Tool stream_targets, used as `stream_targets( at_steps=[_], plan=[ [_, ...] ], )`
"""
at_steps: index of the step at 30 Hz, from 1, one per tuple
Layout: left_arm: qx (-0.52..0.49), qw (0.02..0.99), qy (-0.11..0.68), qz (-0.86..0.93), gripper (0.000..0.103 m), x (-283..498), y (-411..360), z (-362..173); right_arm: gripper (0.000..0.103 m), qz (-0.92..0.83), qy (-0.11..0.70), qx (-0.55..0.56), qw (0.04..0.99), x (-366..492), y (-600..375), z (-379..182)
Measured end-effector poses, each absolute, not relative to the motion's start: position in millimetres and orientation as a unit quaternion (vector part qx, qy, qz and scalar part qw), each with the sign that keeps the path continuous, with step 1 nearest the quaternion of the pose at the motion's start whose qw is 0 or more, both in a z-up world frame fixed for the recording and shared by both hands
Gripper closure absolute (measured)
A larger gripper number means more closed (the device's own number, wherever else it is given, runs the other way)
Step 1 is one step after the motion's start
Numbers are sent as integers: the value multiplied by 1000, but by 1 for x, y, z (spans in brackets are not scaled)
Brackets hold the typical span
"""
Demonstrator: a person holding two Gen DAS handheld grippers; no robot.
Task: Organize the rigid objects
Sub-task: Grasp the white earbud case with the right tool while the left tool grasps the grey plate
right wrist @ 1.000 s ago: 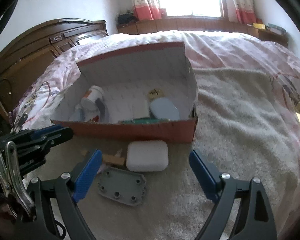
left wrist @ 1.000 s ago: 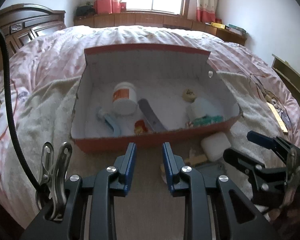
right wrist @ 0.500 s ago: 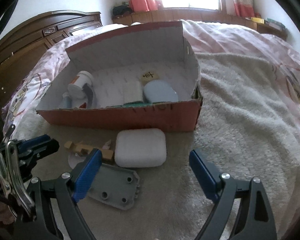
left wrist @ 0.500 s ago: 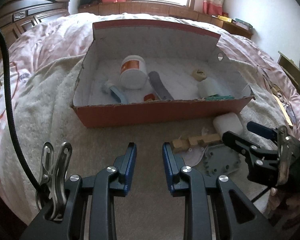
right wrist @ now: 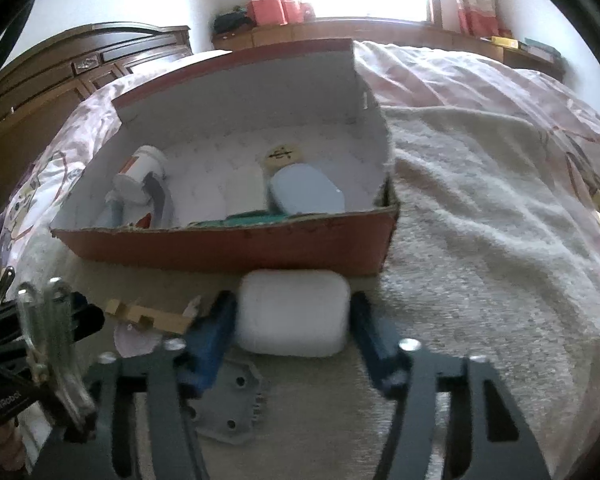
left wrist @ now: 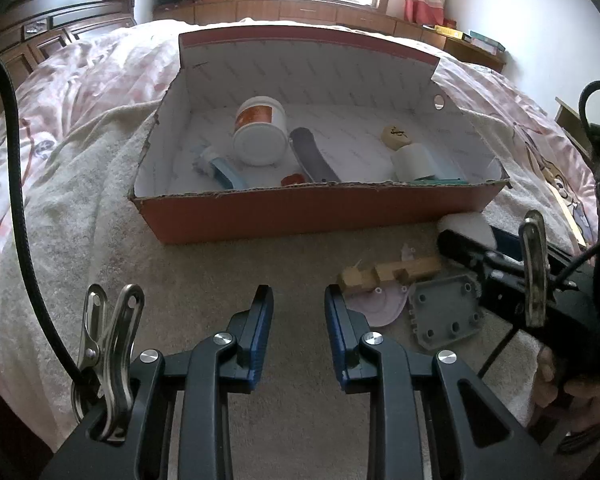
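White case [right wrist: 293, 312] is lying on the bed's blanket [right wrist: 480, 264], right against the front wall of the box [right wrist: 236, 246]. Your right hand-held gripper [right wrist: 292, 332] is closing around it, one finger on each side, pads about touching. Your left hand-held gripper [left wrist: 299, 312] is hovering narrow and empty beside the wooden block [left wrist: 388, 271].

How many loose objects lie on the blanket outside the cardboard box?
4: a white case between the right gripper's closing jaws, a wooden block piece, a pink disc beneath it, and a grey plate beside them. Others may be hidden.
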State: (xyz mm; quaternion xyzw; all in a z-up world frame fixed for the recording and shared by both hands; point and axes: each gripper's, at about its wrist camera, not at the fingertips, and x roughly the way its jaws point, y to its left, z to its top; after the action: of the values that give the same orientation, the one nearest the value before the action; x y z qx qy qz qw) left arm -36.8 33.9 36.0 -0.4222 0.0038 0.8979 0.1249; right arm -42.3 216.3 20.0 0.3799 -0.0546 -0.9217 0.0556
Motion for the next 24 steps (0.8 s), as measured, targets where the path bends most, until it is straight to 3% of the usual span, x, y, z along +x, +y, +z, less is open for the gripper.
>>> stream_targets(
  at_steps=[14, 24],
  plan=[
    [-430, 144, 3, 891, 75, -28, 45, 40, 44, -926, -67, 369, 43, -25, 237, 29],
    [-463, 208, -6, 862, 75, -8, 77, 35, 44, -925, -76, 369, 39, -17, 250, 26]
  ],
)
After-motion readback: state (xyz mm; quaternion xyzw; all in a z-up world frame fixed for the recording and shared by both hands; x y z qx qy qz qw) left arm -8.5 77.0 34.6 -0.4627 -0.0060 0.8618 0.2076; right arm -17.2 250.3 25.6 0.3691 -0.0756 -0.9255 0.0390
